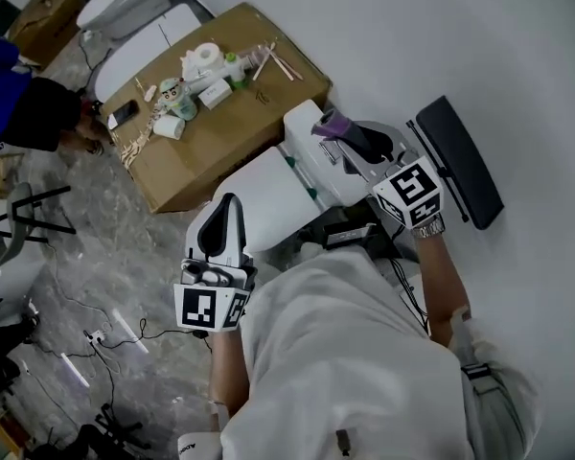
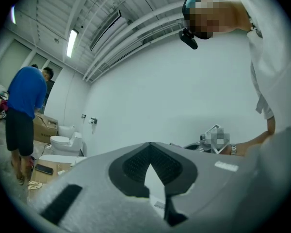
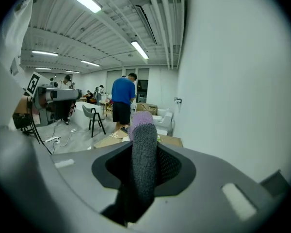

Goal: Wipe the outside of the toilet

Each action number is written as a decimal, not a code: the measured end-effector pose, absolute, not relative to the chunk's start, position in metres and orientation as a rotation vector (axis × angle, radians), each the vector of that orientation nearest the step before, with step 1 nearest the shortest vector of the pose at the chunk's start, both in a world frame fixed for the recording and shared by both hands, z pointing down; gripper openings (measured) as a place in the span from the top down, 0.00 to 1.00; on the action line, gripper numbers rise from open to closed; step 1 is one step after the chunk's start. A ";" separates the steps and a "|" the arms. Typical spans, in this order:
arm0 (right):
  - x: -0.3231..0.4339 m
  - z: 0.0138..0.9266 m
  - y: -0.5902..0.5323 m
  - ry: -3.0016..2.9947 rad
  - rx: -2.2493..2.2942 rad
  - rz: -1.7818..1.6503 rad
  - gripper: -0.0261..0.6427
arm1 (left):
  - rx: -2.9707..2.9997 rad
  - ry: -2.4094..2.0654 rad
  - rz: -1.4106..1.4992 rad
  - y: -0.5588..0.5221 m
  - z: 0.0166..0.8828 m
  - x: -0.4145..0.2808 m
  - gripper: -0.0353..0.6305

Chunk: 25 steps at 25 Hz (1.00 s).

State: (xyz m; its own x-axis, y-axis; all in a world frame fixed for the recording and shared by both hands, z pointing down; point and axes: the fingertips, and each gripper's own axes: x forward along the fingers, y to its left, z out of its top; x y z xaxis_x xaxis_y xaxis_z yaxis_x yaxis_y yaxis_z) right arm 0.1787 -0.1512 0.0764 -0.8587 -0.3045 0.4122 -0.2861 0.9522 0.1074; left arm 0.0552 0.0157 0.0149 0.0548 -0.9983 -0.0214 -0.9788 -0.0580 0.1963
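A white toilet [image 1: 273, 197] stands against the wall in the head view, just ahead of the person. My right gripper [image 1: 343, 130] hovers over its tank [image 1: 305, 121] and is shut on a cloth [image 1: 328, 123] that is grey with a purple end. In the right gripper view that cloth [image 3: 143, 130] stands up between the jaws and points into the room. My left gripper [image 1: 224, 226] hangs at the toilet's left side by the lid's edge, jaws together and holding nothing. The left gripper [image 2: 150, 152] points at the bare white wall in its own view.
A cardboard box [image 1: 232, 134] carrying paper rolls and small items lies beyond the toilet. A black panel [image 1: 462, 159] leans at the right wall. More toilets [image 1: 115, 10] and a person in blue [image 3: 122, 100] are further off. Cables [image 1: 105, 335] and a chair [image 1: 21, 220] occupy the floor at left.
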 end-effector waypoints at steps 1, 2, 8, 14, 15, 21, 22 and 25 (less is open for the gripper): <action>0.172 0.083 -0.160 -2.656 0.404 -0.061 0.79 | 2.177 -2.064 -0.225 0.009 0.017 0.056 0.94; 0.165 0.090 -0.168 -2.639 0.390 -0.067 0.78 | 2.171 -2.064 -0.219 0.004 0.020 0.056 0.94; 0.130 0.140 -0.209 -2.523 0.357 -0.137 0.79 | 2.117 -2.042 -0.224 -0.015 0.041 0.045 0.94; 0.108 0.184 -0.251 -2.423 0.333 -0.160 0.78 | 2.053 -2.056 -0.225 -0.032 0.056 0.028 0.94; 0.105 0.194 -0.258 -2.400 0.326 -0.174 0.78 | 2.046 -2.054 -0.221 -0.034 0.059 0.028 0.94; 0.090 0.276 -0.295 -2.247 0.236 -0.210 0.78 | 1.983 -2.039 -0.150 -0.041 0.087 0.035 0.94; 0.087 0.289 -0.298 -2.230 0.223 -0.198 0.78 | 1.975 -2.034 -0.134 -0.042 0.091 0.036 0.94; 0.081 0.328 -0.305 -2.180 0.190 -0.158 0.78 | 1.961 -2.017 -0.096 -0.045 0.100 0.036 0.94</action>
State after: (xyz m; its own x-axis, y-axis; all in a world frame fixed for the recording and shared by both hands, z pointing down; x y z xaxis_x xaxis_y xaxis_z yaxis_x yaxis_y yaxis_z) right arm 0.0809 -0.3049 0.3278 -0.5718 -0.1948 0.7969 -0.0780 0.9799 0.1836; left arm 0.0356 -0.0445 0.1004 -0.0022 -0.9830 0.1838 -0.9611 0.0528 0.2710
